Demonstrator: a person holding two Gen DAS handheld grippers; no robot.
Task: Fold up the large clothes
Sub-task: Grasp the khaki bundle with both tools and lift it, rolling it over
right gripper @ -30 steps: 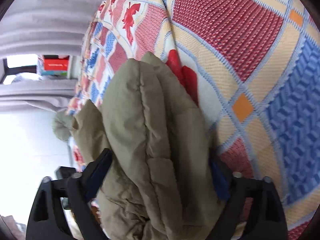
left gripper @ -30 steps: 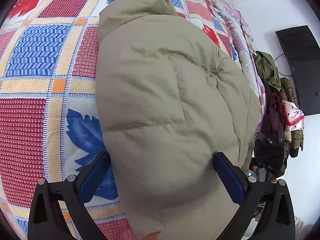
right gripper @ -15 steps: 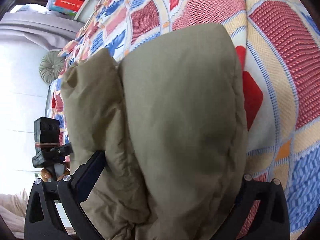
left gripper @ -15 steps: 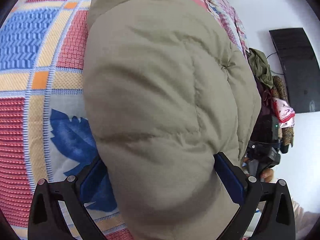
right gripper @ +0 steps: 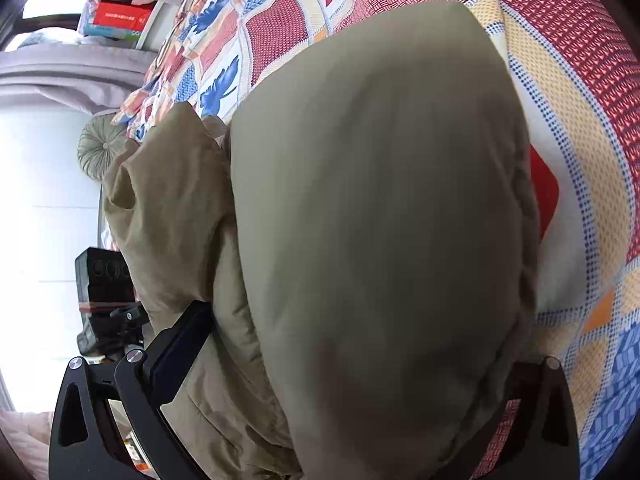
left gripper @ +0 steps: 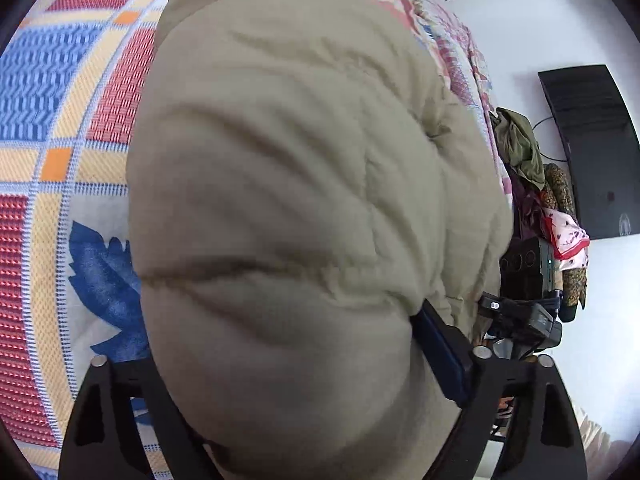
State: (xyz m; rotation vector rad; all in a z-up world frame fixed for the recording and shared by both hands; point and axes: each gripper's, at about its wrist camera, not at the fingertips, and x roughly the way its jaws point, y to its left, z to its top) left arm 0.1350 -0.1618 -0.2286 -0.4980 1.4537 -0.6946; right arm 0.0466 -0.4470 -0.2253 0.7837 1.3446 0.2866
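A puffy khaki quilted jacket (left gripper: 300, 200) fills the left wrist view, lying on a patchwork bedspread (left gripper: 52, 128). My left gripper (left gripper: 288, 344) has its fingers wide apart with the jacket's thick folded edge bulging between them; the left finger is hidden by fabric. In the right wrist view the same jacket (right gripper: 380, 220) bulges between the fingers of my right gripper (right gripper: 352, 344), whose right finger is hidden. Both grippers hold bulky folds of the jacket above the bed.
A pile of clothes (left gripper: 536, 184) hangs beyond the bed's edge beside a dark wall panel (left gripper: 592, 148). A round green cushion (right gripper: 100, 148) and a shelf with red boxes (right gripper: 120, 16) stand by the wall. A black camera device (right gripper: 104, 296) is nearby.
Both grippers have pushed forward with the jacket, whose fold has rolled further over and now fills more of each view. The grips have not changed.
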